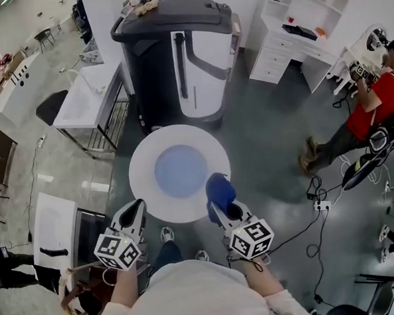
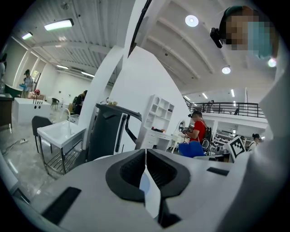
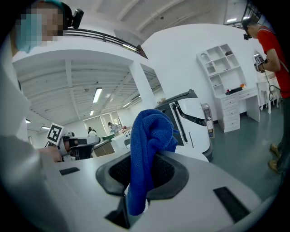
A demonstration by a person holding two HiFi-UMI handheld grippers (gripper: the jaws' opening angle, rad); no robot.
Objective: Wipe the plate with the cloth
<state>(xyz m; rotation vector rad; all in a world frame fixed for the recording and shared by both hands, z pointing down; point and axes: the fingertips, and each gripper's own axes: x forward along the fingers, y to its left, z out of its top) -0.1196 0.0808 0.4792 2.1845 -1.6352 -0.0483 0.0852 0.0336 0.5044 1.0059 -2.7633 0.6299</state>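
A pale blue plate (image 1: 181, 170) lies in the middle of a round white table (image 1: 142, 177) in the head view. My right gripper (image 1: 219, 205) hangs over the table's near right edge, shut on a bunched blue cloth (image 1: 219, 189), just right of the plate. In the right gripper view the cloth (image 3: 152, 145) stands up out of the closed jaws of this gripper (image 3: 142, 174). My left gripper (image 1: 137, 208) is at the table's near left edge, shut with nothing in it; its jaws (image 2: 146, 170) meet in the left gripper view, where the cloth (image 2: 192, 148) shows to the right.
A tall dark grey and white machine (image 1: 180, 59) stands just beyond the table. A white sink unit (image 1: 87, 100) is to the left and a white desk with shelves (image 1: 294, 39) at the back right. A person in red (image 1: 380, 105) stands at the right, with cables (image 1: 320, 206) on the floor.
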